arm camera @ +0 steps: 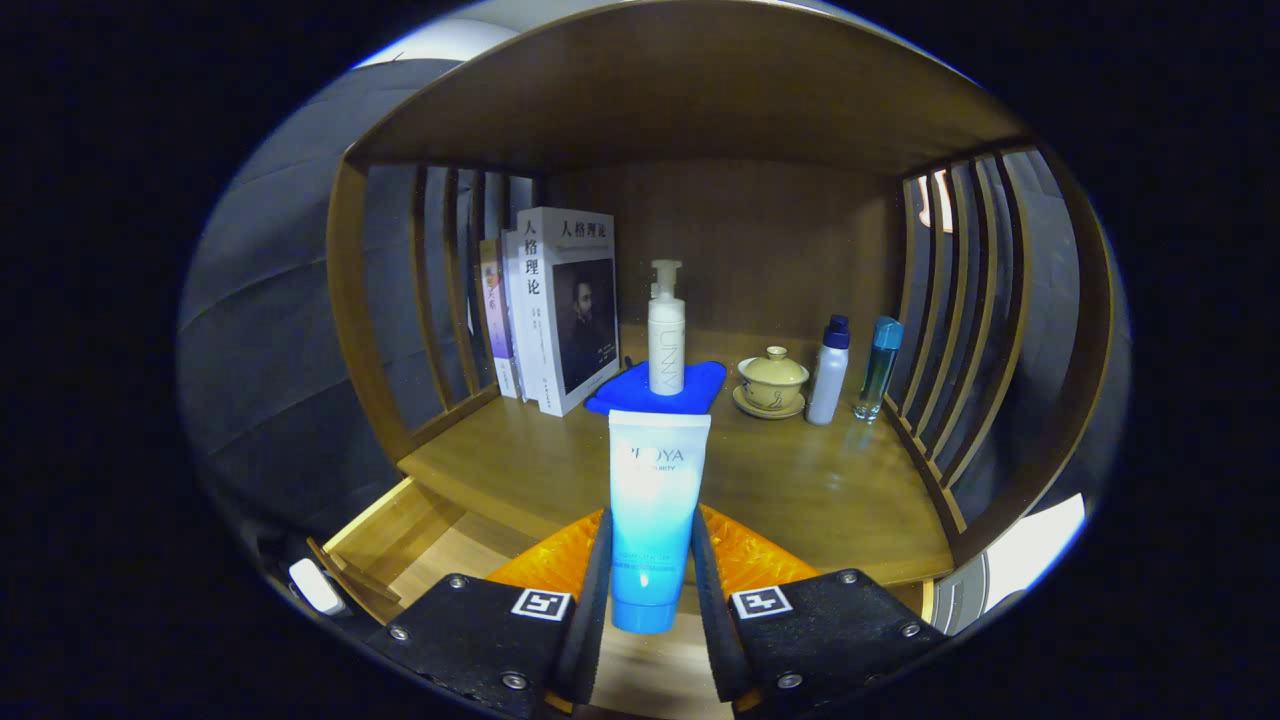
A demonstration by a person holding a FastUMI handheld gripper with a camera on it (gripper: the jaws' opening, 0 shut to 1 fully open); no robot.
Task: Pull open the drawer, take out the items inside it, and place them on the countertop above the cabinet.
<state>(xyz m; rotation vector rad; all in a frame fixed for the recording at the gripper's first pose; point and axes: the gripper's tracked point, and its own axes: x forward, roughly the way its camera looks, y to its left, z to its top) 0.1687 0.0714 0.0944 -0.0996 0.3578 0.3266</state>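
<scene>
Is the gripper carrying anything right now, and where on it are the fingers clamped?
Yes. The gripper is shut on the blue-and-white tube, both fingers pressing its lower half, near the cap end, with the tube standing upright.

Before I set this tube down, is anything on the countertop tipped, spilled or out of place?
Nothing stands out. The claw is shut on the blue tube. Beyond it the pump bottle stands upright on the blue cloth, with the books, lidded teacup and two small bottles upright too. No spill shows.
</scene>
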